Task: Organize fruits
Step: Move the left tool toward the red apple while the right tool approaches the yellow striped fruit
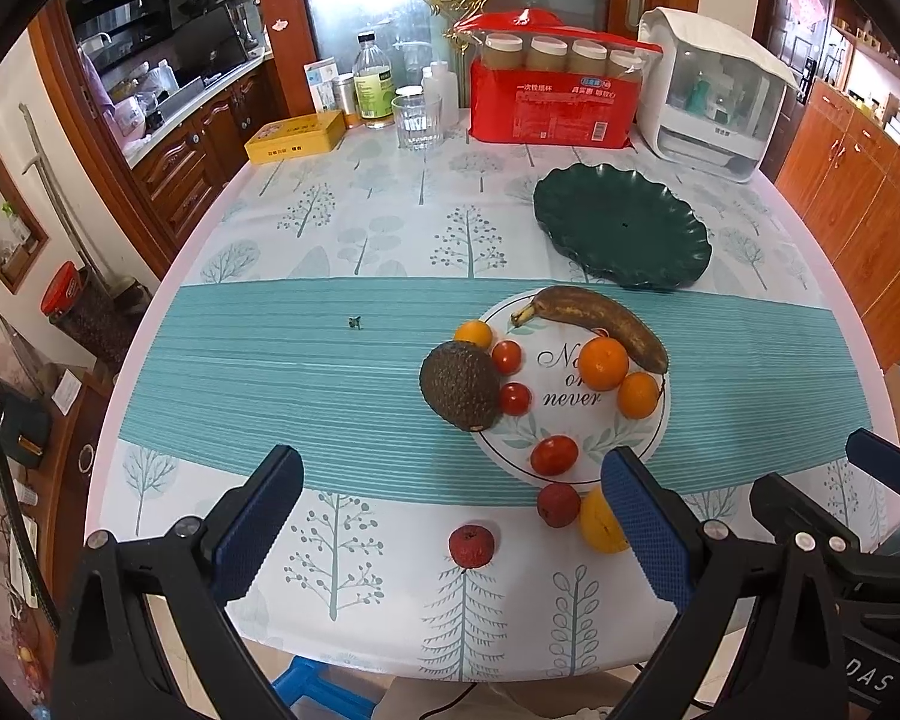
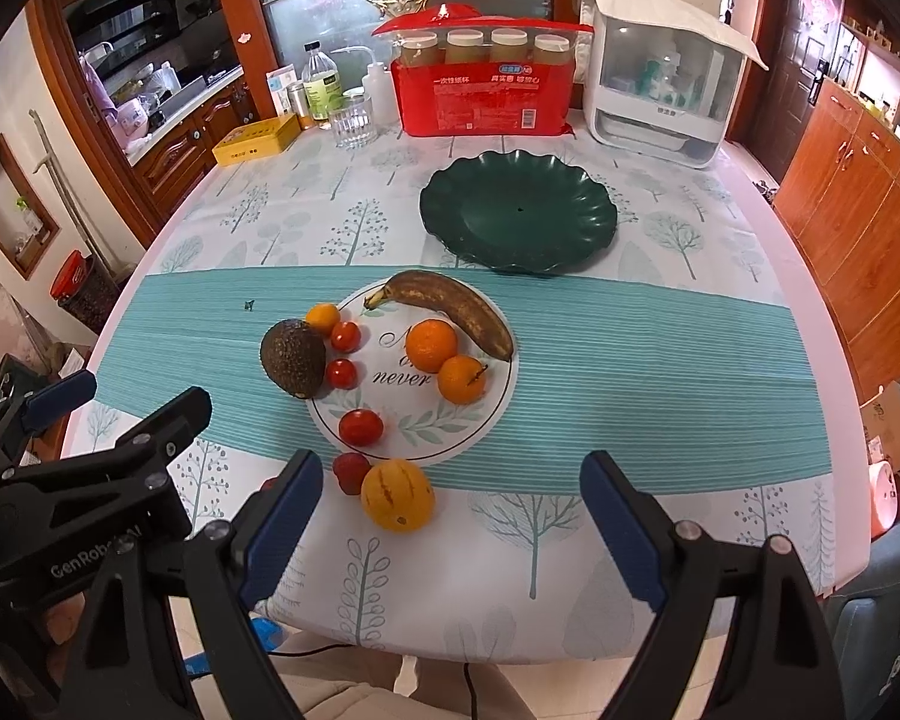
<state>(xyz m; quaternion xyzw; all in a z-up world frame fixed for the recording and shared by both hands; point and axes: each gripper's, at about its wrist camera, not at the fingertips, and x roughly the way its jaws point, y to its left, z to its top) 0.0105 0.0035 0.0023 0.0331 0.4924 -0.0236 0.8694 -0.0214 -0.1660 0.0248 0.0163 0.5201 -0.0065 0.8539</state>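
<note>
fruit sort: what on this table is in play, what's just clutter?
In play: banana, avocado, oranges, tomatoes, yellow striped melon, two red lychee-like fruits, white printed plate, empty green dish.

Clutter: red paper-cup pack, white box, glass, yellow tin, bottles.

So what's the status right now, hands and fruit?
Left gripper open, empty. Right gripper open, empty. Fruit on the white plate, three pieces loose on the tablecloth; green plate empty. Nothing blocking.

bright, even daylight; soft shadows; strong fisheye warp + dark vignette at edges.
</note>
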